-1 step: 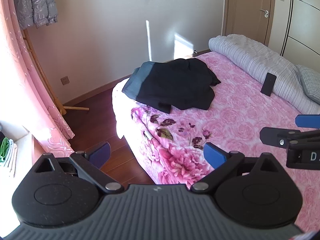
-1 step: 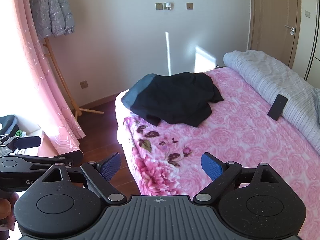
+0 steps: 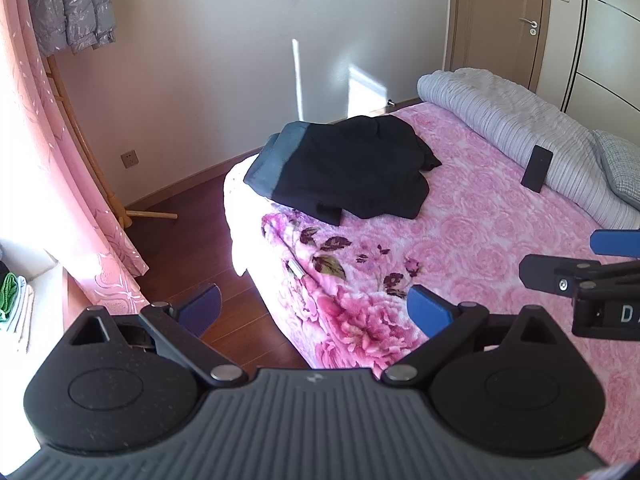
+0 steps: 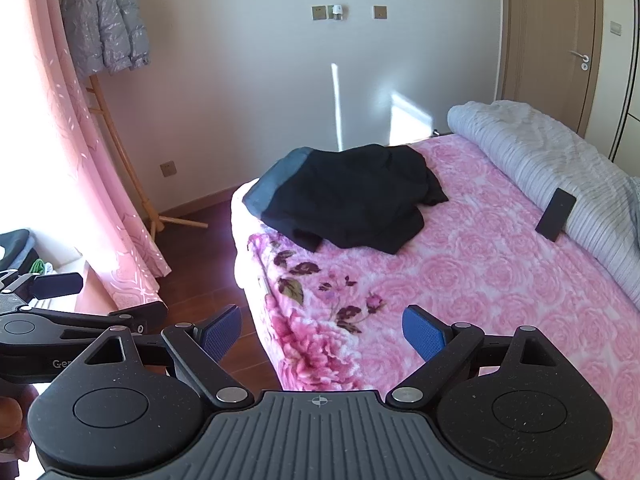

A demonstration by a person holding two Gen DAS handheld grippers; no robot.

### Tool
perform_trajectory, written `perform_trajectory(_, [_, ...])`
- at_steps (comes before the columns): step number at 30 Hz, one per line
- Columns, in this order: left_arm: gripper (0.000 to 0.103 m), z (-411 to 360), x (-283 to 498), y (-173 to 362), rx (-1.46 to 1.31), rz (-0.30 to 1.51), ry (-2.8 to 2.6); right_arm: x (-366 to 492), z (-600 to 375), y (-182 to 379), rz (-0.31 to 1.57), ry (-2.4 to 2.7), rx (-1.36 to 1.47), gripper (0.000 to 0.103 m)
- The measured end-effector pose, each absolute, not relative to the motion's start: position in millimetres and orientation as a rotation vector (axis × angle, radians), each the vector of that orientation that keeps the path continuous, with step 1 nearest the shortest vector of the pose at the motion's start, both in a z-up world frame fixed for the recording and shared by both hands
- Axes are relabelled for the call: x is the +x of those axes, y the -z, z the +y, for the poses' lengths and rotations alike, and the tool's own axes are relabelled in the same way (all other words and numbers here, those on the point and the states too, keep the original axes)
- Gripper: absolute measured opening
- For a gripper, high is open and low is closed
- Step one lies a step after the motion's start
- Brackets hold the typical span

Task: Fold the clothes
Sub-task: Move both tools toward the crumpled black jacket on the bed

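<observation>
A crumpled black garment [image 3: 352,168] with a blue-grey part at its left lies on the far corner of the pink floral bed [image 3: 480,240]; it also shows in the right wrist view [image 4: 352,200]. My left gripper [image 3: 314,312] is open and empty, held above the bed's near corner, well short of the garment. My right gripper [image 4: 322,330] is open and empty, also short of the garment. The right gripper shows at the right edge of the left wrist view [image 3: 580,276]. The left gripper shows at the left of the right wrist view [image 4: 60,304].
A black phone [image 3: 537,168] leans against a rolled grey striped quilt [image 3: 520,124] at the bed's right side. A pink curtain [image 3: 44,160] and a wooden coat rack [image 4: 116,152] with a grey jacket stand at the left. Dark wooden floor [image 3: 192,248] lies beside the bed. A door [image 4: 560,40] is at the back right.
</observation>
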State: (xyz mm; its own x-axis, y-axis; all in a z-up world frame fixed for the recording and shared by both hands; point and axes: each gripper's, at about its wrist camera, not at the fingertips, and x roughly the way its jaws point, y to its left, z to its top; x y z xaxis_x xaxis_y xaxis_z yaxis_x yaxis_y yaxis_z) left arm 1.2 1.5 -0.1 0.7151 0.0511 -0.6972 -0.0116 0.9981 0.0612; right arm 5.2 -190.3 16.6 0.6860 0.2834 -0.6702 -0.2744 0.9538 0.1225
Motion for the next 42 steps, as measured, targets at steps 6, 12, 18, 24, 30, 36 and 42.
perform_trajectory(6, [0.094,8.6,6.7,0.9,0.024,0.784,-0.029,5.3,-183.8,-14.7,0.753,-0.308,0.009,0.090])
perform_trajectory(12, [0.093,9.5,-1.9,12.0,0.026,0.779,-0.026,5.7,-178.2,-12.7,0.754,-0.305,0.006,0.090])
perform_trajectory(18, [0.093,6.9,-9.3,22.9,0.026,0.779,-0.022,7.7,-177.6,-9.9,0.760,-0.307,0.006,0.090])
perform_trajectory(24, [0.093,7.4,-10.2,24.1,0.025,0.780,-0.016,8.8,-175.9,-8.8,0.763,-0.303,0.005,0.090])
perform_trajectory(30, [0.093,11.2,-6.6,21.9,0.018,0.787,-0.010,12.0,-173.8,-9.2,0.769,-0.298,0.002,0.090])
perform_trajectory(36, [0.093,16.4,-3.6,19.7,0.013,0.796,-0.004,11.6,-170.0,-8.1,0.772,-0.294,0.000,0.090])
perform_trajectory(42, [0.093,21.9,-4.3,19.9,0.016,0.800,0.003,11.0,-164.8,-7.8,0.777,-0.287,-0.002,0.090])
